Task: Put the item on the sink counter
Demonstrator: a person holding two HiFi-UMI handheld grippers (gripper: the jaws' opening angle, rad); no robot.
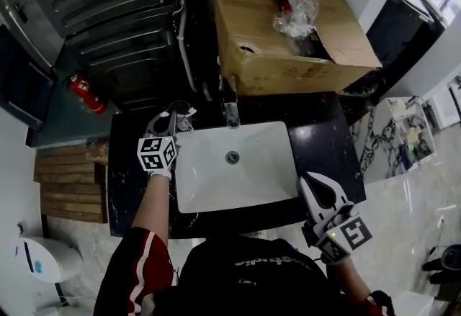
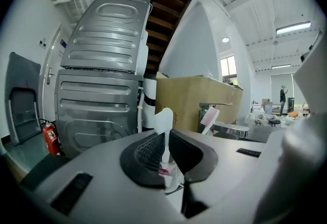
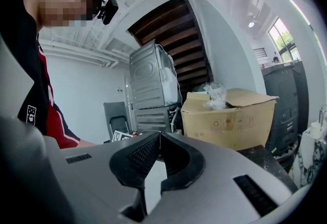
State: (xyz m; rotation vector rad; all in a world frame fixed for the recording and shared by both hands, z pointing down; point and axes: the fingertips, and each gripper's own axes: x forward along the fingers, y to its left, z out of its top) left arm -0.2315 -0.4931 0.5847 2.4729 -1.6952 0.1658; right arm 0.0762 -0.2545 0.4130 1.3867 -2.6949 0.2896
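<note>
The left gripper is clamping a thin white item upright over the black marble surface, just left of the white basin. The right gripper, jaws together and empty, is hovering at the surface's front right. A cardboard box is sitting behind the faucet.

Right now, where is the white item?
The white item stands clamped in the left gripper, which the head view shows over the counter at the sink's back left corner, beside the faucet.
</note>
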